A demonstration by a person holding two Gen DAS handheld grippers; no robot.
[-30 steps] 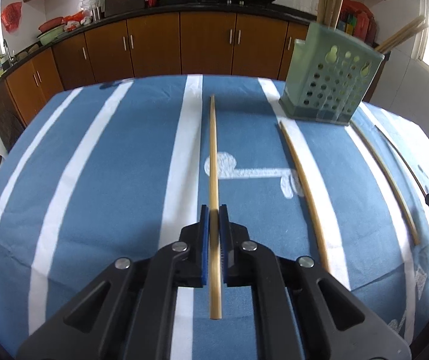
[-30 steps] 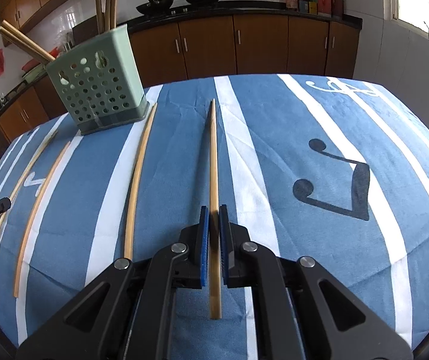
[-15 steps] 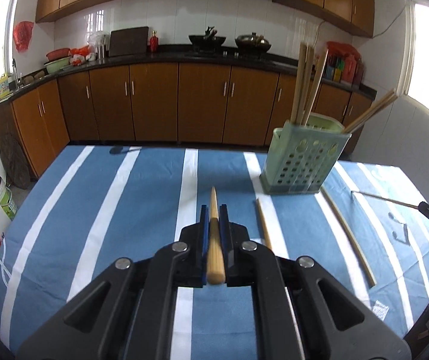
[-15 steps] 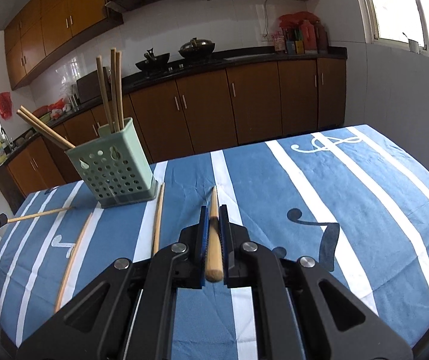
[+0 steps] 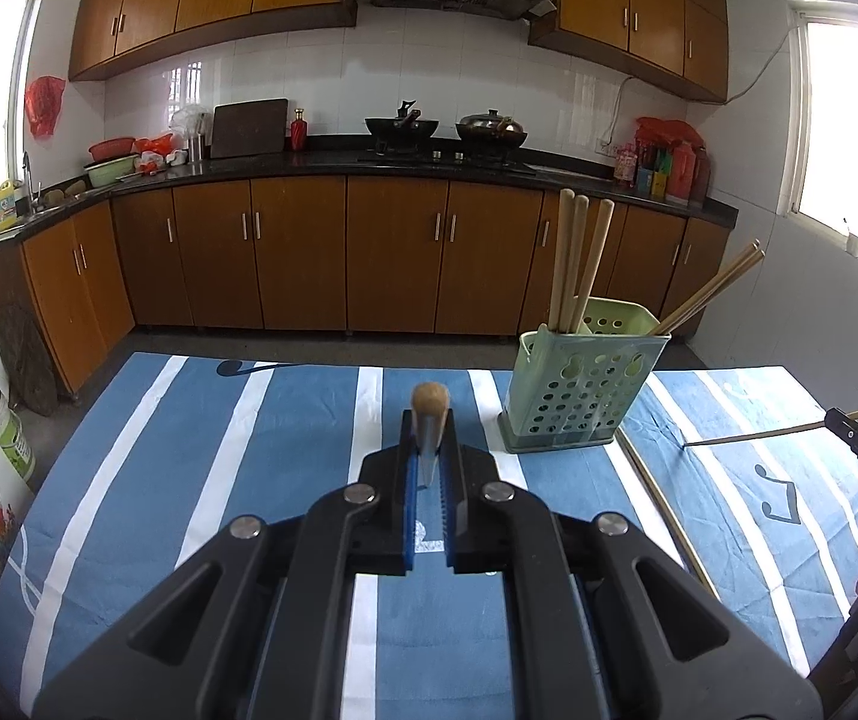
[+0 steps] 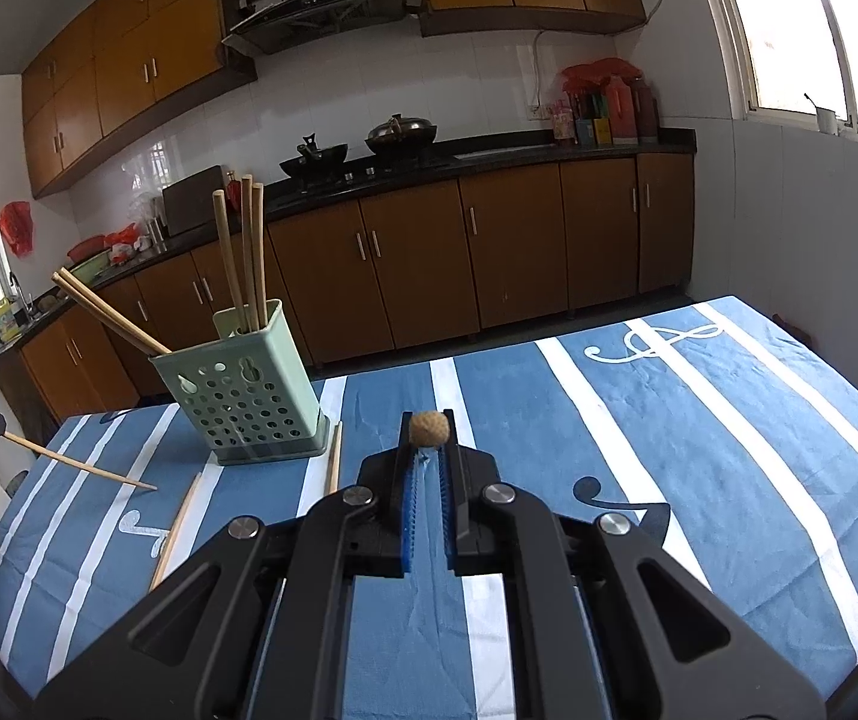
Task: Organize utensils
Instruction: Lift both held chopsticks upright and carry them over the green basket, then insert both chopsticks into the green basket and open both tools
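Claws first: your left claw is pinching a wooden chopstick between its blue pads, and you see that stick end-on, its round tip pointing away from you, lifted above the desk just left of the green holder. Your right claw pinches a second chopstick the same way, just right of the holder. Judge these sticks as light, stiff and smooth; a round shaft can roll or swivel between flat pads, so take hold near the thick end, square across the pads, and keep the pinch firm while you tip them upright. Inside the holder, three sticks stand near upright and two lean outward over its rim. More loose chopsticks lie flat on the blue striped cloth in front of the holder; lying that low, they leave little for the pads to get under. Behind the holder runs a kitchen counter with brown cabinets, two pans and a range hood.
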